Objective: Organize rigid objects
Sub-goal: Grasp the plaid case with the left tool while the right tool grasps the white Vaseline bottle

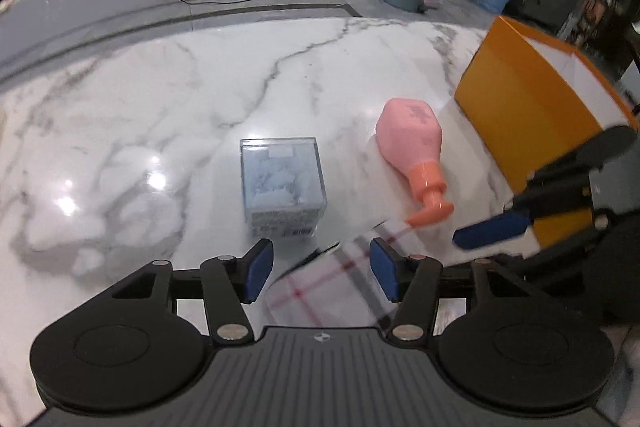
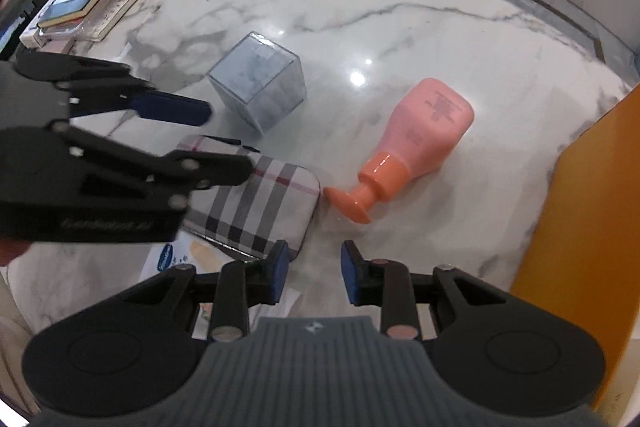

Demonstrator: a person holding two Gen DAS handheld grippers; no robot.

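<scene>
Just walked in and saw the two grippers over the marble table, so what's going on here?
A person is tidying loose items with a handheld gripper in each hand. Both the left gripper and the right gripper are open and hold nothing. The left one hovers over a plaid case; ahead of it stands a clear cube box. A pink pump bottle lies on its side on the marble table, in front of the right gripper. An orange box stands at the right edge.
</scene>
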